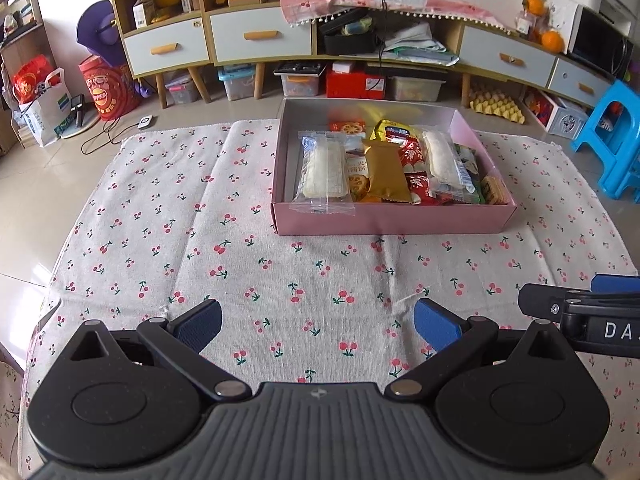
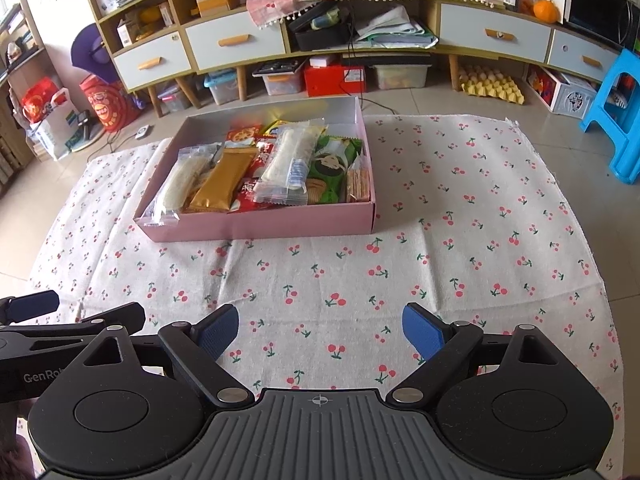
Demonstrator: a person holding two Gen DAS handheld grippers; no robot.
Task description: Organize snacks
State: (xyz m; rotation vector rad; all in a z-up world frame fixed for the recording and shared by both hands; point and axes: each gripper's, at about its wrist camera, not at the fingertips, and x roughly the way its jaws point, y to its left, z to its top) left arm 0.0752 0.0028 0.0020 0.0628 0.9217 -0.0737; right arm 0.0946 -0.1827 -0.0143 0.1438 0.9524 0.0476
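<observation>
— Hovering over the near edge of the worktop, both claws are standing with their pads wide apart and nothing between them: the left claw [image 1: 318, 326] and the right claw [image 2: 320, 330], side by side.

— Where are the snacks lying from there?

— All of them are sitting in the pink box [image 1: 394, 220] farther back on the cherry-print cloth [image 1: 224, 264]. From the left claw it is lying at about one o'clock; from the right claw, at about eleven [image 2: 260, 226]. So it is sitting roughly between the two, and neither hand is looking clearly nearer.

— And the long axis?

— The box is running crosswise to both claws, while the packets inside are lying mostly front to back: the clear-wrapped bar [image 1: 322, 170] at its left end, the gold packet [image 1: 386, 178] beside it, the green packet [image 2: 330, 170] toward the right.

— Anything standing in the way?

— Nothing is lying on the cloth between claws and box. I am judging the sorting done or nearly so. Beyond, at twelve o'clock, the low cabinet [image 1: 260, 36] is lining the wall; the blue stool [image 1: 612, 136] is standing at two o'clock.
</observation>
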